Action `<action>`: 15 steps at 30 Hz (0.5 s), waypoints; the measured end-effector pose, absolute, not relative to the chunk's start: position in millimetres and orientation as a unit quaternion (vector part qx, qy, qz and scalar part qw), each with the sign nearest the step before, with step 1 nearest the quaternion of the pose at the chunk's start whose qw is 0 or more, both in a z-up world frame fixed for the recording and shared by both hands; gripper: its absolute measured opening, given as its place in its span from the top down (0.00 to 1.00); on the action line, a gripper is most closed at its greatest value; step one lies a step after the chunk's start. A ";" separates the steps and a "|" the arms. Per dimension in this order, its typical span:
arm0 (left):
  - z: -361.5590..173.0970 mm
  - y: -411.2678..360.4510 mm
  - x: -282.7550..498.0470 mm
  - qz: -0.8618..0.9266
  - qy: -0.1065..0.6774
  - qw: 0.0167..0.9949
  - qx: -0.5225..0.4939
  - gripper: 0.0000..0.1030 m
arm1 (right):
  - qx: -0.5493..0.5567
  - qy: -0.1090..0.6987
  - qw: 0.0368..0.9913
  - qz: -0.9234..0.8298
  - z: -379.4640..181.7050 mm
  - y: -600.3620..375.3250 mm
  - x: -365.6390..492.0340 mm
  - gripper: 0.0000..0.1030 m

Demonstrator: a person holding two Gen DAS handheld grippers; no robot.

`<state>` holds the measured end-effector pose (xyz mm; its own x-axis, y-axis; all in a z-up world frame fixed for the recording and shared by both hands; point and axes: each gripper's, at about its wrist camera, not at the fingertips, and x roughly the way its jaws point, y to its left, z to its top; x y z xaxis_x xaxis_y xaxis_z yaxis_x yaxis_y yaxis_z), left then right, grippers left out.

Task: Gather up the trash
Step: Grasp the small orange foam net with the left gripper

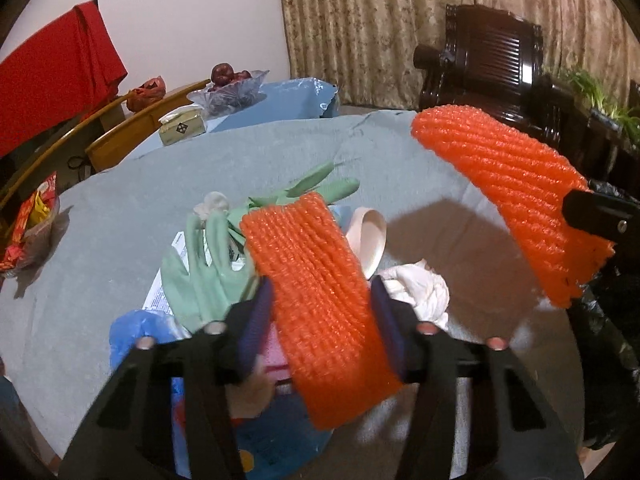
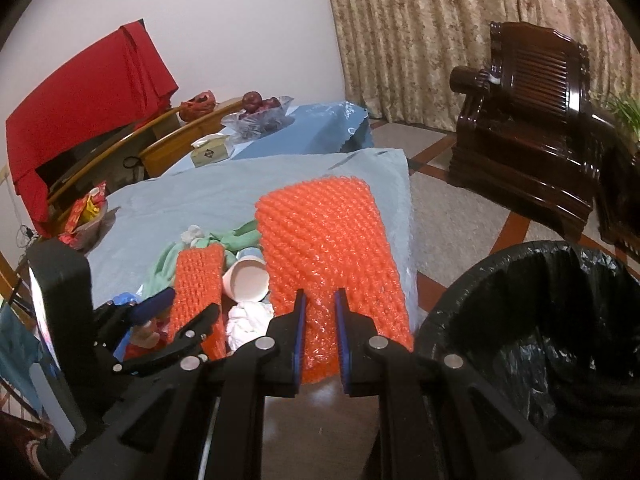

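Observation:
My left gripper (image 1: 322,300) is shut on an orange foam net sleeve (image 1: 316,292) and holds it above the trash pile on the grey-clothed table (image 1: 120,208). My right gripper (image 2: 320,304) is shut on a second, wider orange foam net sleeve (image 2: 332,248), lifted beside the table's right edge; it also shows in the left wrist view (image 1: 516,196). The bin with a black bag (image 2: 532,344) stands open on the floor to the right. In the pile lie green gloves (image 1: 204,272), a paper cup (image 2: 248,278) and crumpled white tissue (image 1: 416,288).
A blue plastic bag (image 1: 136,332) and printed wrappers lie at the pile's near side. A snack bowl (image 1: 28,228) sits at the table's left edge. A tissue box (image 1: 182,126) and fruit bowl (image 1: 232,88) stand behind. A dark wooden armchair (image 2: 524,120) is at the right.

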<state>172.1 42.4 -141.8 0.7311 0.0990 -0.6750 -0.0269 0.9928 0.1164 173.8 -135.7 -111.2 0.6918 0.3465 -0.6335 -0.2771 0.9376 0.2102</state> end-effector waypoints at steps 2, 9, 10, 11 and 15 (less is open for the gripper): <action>-140.8 43.7 170.5 0.031 0.360 0.931 0.046 0.77 | 0.049 0.353 0.919 0.169 -110.5 -137.3 172.6 0.87; -128.0 45.7 160.8 0.023 0.341 0.939 0.039 0.91 | 0.046 0.344 0.922 0.172 -100.8 -136.8 166.0 0.87; -124.8 46.4 158.0 0.021 0.338 0.940 0.035 0.91 | 0.045 0.342 0.923 0.172 -100.1 -137.4 164.0 0.87; -120.9 47.3 154.3 0.017 0.333 0.942 0.032 0.91 | 0.045 0.340 0.924 0.172 -99.0 -138.5 162.5 0.87; -108.0 45.3 142.0 0.004 0.319 0.947 0.028 0.92 | 0.047 0.332 0.927 0.167 -92.6 -144.3 154.6 0.87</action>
<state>142.0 45.3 -108.0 0.7966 0.0248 -0.6041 0.0110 0.9984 0.0555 154.6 -144.3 -92.6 0.7236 0.3416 -0.5998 -0.2786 0.9395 0.1990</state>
